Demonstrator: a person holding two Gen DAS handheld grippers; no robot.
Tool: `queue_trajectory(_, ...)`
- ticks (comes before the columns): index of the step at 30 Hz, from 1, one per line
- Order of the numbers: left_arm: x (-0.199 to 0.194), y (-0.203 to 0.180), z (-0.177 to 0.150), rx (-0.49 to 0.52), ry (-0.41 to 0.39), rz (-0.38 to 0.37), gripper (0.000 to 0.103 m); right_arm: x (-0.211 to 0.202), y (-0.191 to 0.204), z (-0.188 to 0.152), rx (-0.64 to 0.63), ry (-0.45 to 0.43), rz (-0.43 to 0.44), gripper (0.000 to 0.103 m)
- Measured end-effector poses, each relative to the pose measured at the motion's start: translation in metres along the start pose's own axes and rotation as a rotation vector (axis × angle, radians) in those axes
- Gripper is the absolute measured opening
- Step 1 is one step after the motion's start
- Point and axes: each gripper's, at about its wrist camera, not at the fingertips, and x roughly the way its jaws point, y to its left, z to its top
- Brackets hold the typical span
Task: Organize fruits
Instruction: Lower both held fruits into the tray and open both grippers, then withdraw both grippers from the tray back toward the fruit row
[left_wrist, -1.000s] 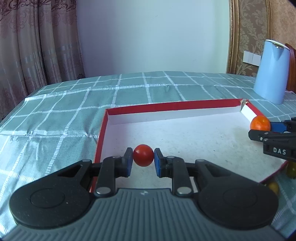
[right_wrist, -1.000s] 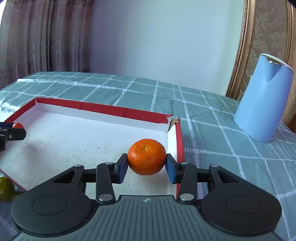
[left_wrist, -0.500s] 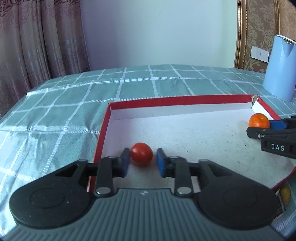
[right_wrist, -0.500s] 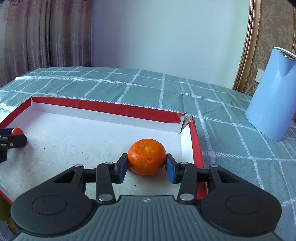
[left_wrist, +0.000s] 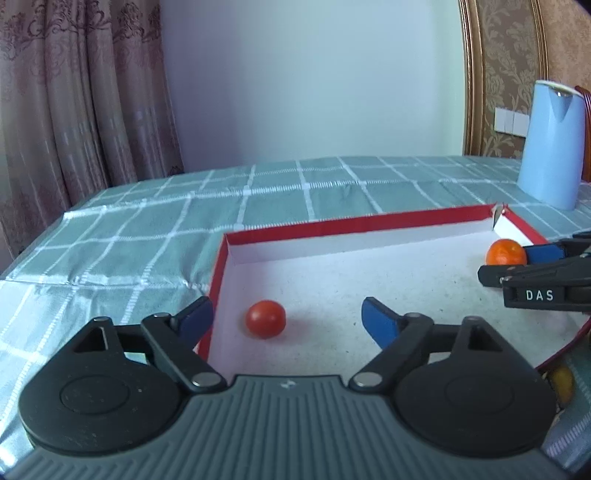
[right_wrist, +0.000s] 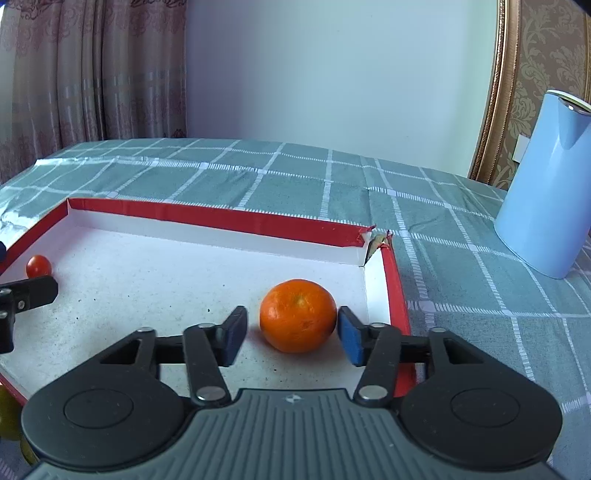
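Green checked tablecloth, red-rimmed white cardboard tray: both fruits down.
Your right gripper just opened off the round orange mandarin; left gripper wide, small red tomato free. Withdraw straight, or pads nudge either rolling.

A red tomato and an orange mandarin are sitting in a white, red-rimmed tray; a green checked cloth is covering the tabletop beside a pale blue kettle.
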Motion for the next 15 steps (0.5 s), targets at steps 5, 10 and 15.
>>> queue_trajectory(5,-0.005,0.009,-0.001,-0.04,-0.002,0.005,0.09,-0.008,-0.002,0.0,0.01,-0.032,0.004,0.068)
queue_trajectory(10,-0.02,0.021,-0.005,-0.098,-0.027,0.001,0.094,-0.016,-0.011,-0.004,0.057,-0.038,0.031,0.068)
queue_trajectory(15,-0.039,0.034,-0.019,-0.146,-0.049,0.008,0.097,-0.035,-0.022,-0.011,0.094,-0.059,0.05,0.068)
